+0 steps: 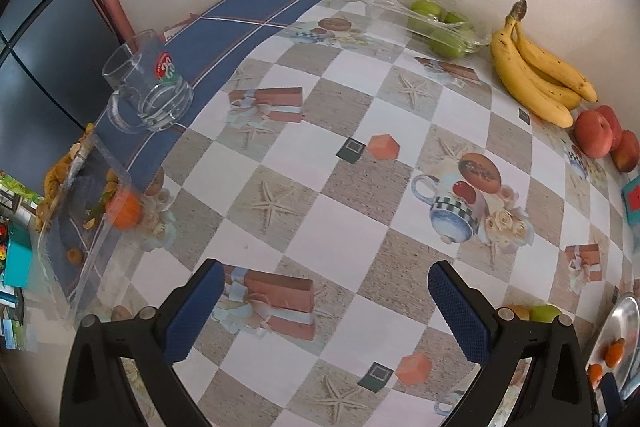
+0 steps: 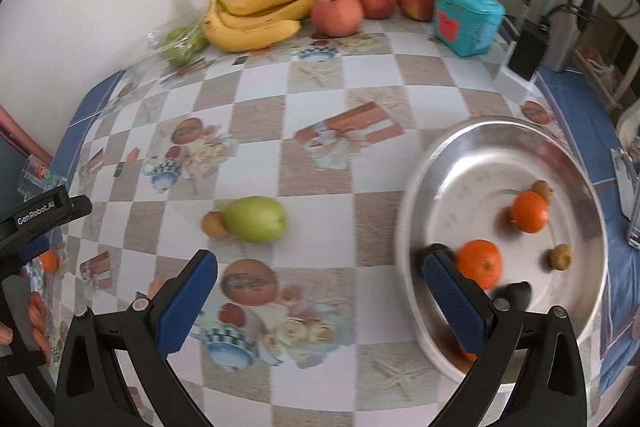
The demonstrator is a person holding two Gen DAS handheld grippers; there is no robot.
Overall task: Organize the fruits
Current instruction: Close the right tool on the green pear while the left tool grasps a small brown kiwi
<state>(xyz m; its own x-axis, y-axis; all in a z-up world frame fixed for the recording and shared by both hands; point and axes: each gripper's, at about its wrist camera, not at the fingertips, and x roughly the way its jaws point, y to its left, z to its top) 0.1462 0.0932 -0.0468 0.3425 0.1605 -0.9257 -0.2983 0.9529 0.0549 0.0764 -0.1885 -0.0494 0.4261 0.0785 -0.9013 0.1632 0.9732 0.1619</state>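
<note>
Right wrist view: green pear [image 2: 255, 219] lies beyond the spread, empty right gripper [image 2: 318, 271], left of the metal plate [image 2: 440, 163].

Both views are lit by soft, even daylight that leaves only faint shadows, such as the pale one on the wall behind the bananas [image 1: 536, 67] at the counter's [image 1: 348, 155] far edge. The fisheye lenses bend the checked cloth and curve the counter's edges, with black vignetting in every corner. The left wrist view is fairly sharp, while the right wrist view is smeared by motion blur, worst around the metal plate [image 2: 472, 147], whose rim shows dull glare.
</note>
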